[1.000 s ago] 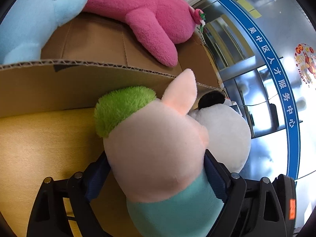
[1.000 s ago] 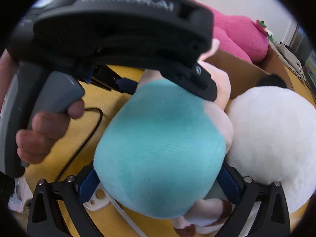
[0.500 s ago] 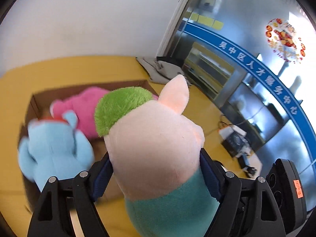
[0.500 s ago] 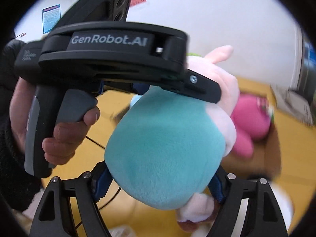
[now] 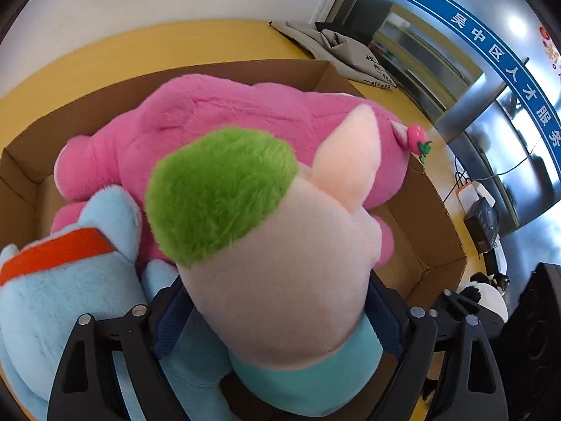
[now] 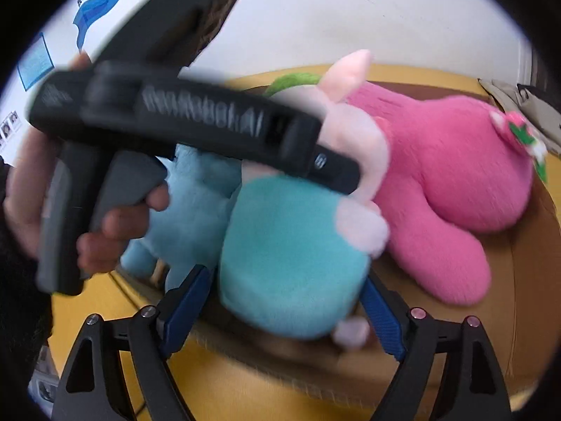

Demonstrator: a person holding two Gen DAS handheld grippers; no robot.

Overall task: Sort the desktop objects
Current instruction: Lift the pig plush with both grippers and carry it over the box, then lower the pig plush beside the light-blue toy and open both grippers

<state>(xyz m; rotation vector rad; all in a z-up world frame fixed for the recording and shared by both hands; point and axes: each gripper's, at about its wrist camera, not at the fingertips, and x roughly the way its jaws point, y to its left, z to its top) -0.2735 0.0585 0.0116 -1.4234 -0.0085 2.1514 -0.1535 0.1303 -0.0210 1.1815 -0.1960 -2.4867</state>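
Observation:
A pig plush (image 5: 291, 280) with pale pink head, green tuft and teal body hangs over the cardboard box (image 5: 420, 210). My left gripper (image 5: 277, 315) is shut on its head. My right gripper (image 6: 284, 301) is shut on its teal body (image 6: 291, 263). The left gripper's black body (image 6: 196, 129) crosses the right wrist view. In the box lie a large pink plush (image 5: 217, 122) and a light blue plush (image 5: 63, 280) with an orange band; both show in the right wrist view, pink (image 6: 445, 172) and blue (image 6: 196, 224).
The box stands on a yellow table (image 5: 140, 42). A white and black plush (image 5: 485, 298) lies outside the box at the right. Grey cloth (image 5: 350, 52) lies beyond the box's far corner. A white wall is behind.
Both grippers have carried the pig plush forward and down over the open box. The pink and blue plushes now lie directly beneath it. The grip on the pig is unchanged.

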